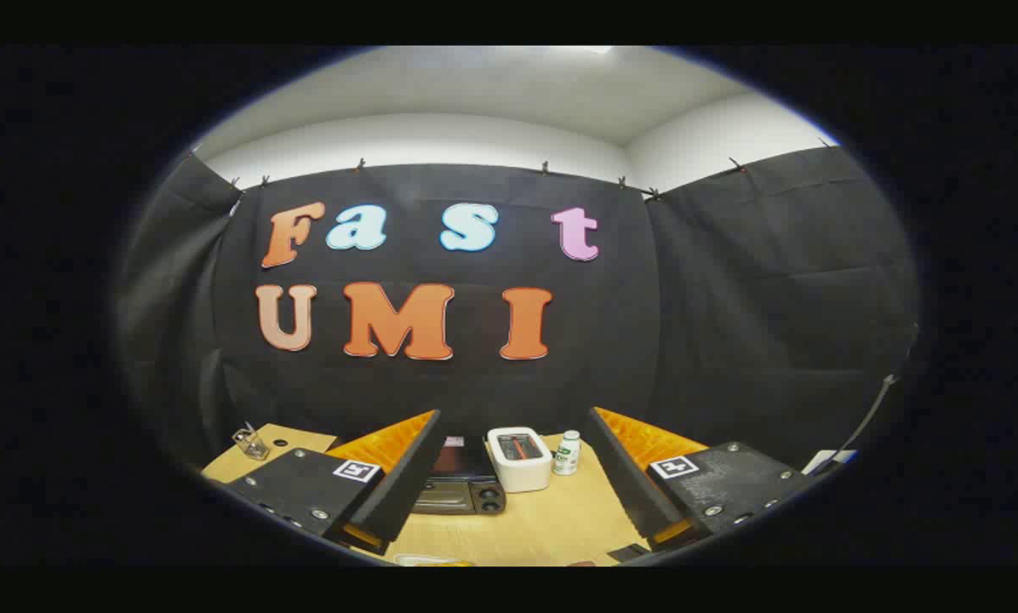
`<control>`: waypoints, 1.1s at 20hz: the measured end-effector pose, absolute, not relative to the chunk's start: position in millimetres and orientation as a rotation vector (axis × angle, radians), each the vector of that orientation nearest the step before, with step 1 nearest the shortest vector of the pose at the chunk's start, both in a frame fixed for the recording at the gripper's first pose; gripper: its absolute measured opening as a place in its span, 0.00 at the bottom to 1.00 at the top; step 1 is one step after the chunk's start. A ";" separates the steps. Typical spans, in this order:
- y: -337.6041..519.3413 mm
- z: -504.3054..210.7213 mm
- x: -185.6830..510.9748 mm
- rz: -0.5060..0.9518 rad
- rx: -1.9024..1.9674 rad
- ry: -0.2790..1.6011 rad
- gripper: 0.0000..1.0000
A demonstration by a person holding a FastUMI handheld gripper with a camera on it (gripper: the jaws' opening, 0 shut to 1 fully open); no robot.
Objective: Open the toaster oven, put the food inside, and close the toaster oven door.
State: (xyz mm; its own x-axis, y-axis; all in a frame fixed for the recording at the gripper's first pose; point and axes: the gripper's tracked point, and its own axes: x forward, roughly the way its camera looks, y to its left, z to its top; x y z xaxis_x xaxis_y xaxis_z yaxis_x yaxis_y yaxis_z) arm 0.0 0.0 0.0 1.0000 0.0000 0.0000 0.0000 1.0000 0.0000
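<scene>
On the wooden table [551, 519], a white pop-up toaster [519, 458] and a small white bottle [567, 452] stand beside the dark toaster oven [462, 485], door closed. A clear glass [252, 442] sits far left. The gripper [513, 426] hovers above, its 2 fingers spread wide, holding nothing.

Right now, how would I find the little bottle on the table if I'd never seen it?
Start at the wooden table below the black cloth wall. Beyond the open gripper, a dark toaster oven and a white toaster stand side by side. The little bottle stands upright just right of the white toaster: the smallest, white with a green label.
</scene>
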 end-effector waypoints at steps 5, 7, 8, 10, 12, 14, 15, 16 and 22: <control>-11.8 -1.2 -10.9 -0.015 -0.002 0.017 0.99; -17.4 2.1 -9.7 -0.028 -0.004 0.022 0.99; -19.8 5.7 -8.1 -0.035 -0.001 0.023 0.99; -22.5 10.7 -5.1 -0.043 0.004 0.019 0.99; -21.9 13.2 -4.2 -0.041 0.008 0.011 0.99; -20.9 8.9 -2.2 -0.044 0.008 0.010 0.99; -20.9 6.2 -1.0 -0.046 0.008 0.016 0.99; -18.4 3.3 0.6 -0.042 0.011 0.021 0.99; -0.5 -6.6 8.0 -0.015 0.006 0.036 0.99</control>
